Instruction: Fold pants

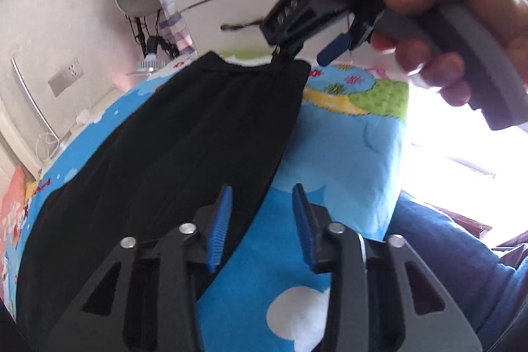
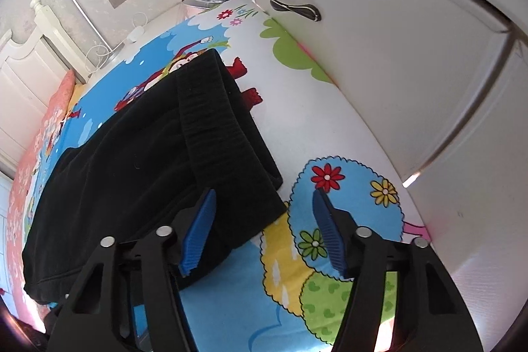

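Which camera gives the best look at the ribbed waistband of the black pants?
The right wrist view: the ribbed elastic waistband of the black fabric pants lies close and sharp, gathers visible. The left wrist view shows the pants as a blurred dark shape, with the waistband only a far edge.

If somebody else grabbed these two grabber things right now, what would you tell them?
Left gripper: open, holding nothing, over the pants' side edge.
Right gripper: open, empty, straddling the waistband corner.
Black pants: lying flat on the cartoon-print bedsheet, waistband toward the white cupboard. They look already folded lengthwise, leg on leg, though that is hard to confirm.
Left to do: grip the waistband end and fold across toward the cuffs.
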